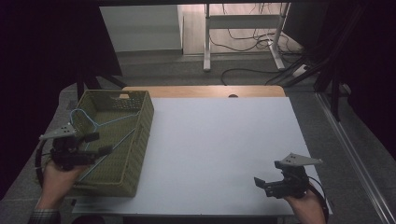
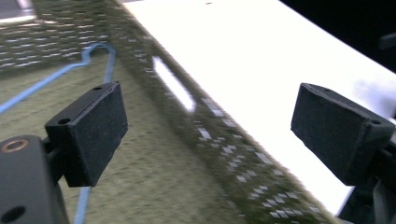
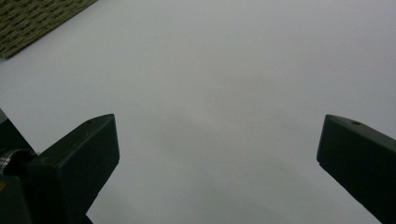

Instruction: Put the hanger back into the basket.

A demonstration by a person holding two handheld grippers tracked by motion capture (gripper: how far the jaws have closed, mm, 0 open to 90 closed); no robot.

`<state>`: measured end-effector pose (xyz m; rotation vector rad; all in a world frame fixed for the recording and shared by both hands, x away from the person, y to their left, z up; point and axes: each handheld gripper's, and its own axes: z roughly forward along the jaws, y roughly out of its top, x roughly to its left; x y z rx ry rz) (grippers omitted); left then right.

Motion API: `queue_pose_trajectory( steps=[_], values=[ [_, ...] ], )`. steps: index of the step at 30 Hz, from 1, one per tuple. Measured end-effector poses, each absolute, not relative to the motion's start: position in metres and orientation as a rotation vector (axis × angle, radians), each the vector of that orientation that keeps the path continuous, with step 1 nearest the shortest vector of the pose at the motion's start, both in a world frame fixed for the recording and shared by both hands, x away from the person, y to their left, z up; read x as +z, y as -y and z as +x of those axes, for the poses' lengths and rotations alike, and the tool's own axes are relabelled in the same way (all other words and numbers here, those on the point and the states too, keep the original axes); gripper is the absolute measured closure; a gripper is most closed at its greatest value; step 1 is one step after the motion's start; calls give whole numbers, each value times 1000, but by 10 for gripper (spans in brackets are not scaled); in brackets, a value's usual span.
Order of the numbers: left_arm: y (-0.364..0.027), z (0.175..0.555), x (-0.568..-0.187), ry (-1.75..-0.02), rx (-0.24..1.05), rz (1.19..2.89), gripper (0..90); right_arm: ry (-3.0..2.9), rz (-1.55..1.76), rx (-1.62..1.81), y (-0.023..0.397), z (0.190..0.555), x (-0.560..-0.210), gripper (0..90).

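Left gripper with jaws apart over green basket holding blue hanger; right gripper likewise apart above white desk; probably reaching, needing descent onto the wire.

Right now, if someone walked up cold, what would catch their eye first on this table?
Probably the olive woven basket at the table's left edge, with a blue wire hanger lying inside it. The left hand-held gripper hovers over the basket with its jaws open. The right hand-held gripper, also open, sits over the bare white tabletop at the near right.
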<state>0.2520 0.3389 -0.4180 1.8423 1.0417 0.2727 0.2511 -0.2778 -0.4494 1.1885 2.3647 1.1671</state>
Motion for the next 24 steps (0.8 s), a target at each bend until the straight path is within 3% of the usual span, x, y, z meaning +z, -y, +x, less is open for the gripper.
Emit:
queue_pose_trajectory(
  steps=[14,24],
  values=[
    [-288,216,-440,-971,257,1905,31,-2324,1197,1082,290,250,-451,0],
    [-275,218,-458,-977,293,2022,22,-2384,1178,1051,284,251,-458,0]
  ],
)
